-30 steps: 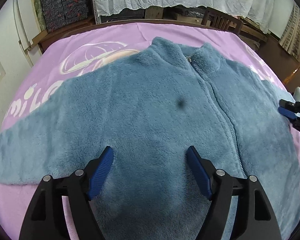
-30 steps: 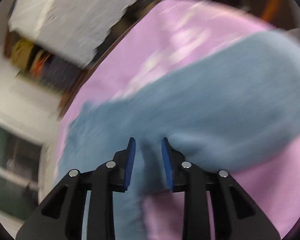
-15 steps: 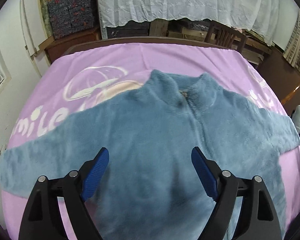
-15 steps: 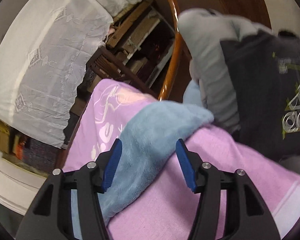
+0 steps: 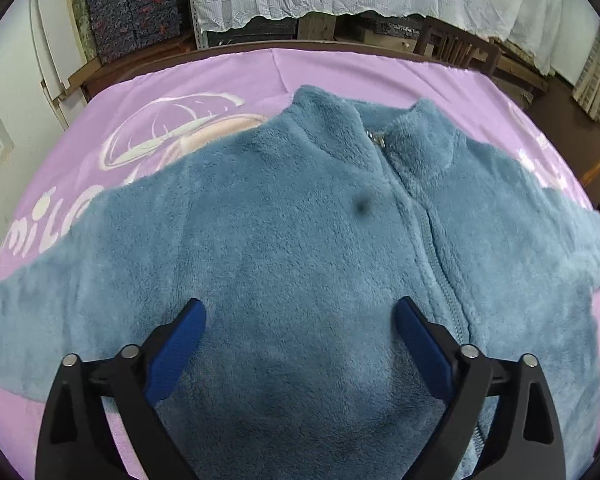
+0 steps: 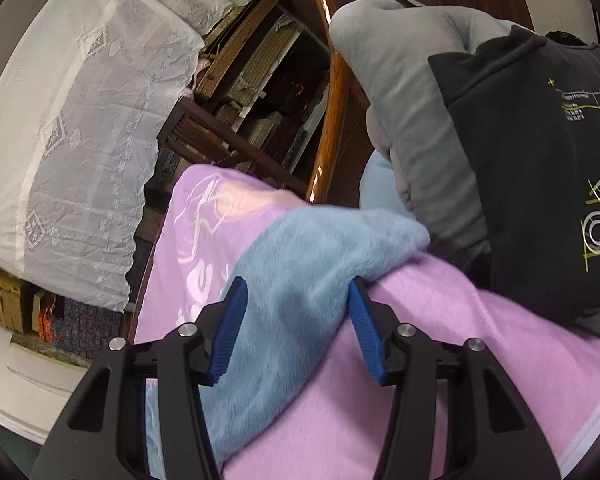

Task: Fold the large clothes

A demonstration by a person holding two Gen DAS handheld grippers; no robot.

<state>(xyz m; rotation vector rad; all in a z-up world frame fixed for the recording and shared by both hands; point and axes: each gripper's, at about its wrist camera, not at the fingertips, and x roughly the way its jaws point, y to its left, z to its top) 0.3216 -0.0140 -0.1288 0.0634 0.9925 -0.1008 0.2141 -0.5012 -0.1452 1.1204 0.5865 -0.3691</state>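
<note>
At the bottom of the left wrist view, the left tool (image 5: 298,316) has its blue fingers wide apart above the chest of a blue fleece jacket (image 5: 300,240), which lies zipped and spread across the centre on a lilac sheet (image 5: 180,80). Low in the right wrist view, the right tool (image 6: 298,292), fingers apart, straddles the jacket's sleeve (image 6: 300,264), which runs toward a person's dark shirt (image 6: 540,160) at the right edge.

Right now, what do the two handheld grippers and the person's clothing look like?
Both the left gripper and right gripper have matte black frames with silver rivets and ribbed blue finger pads. The person wears a dark printed top with grey sleeves.
</note>
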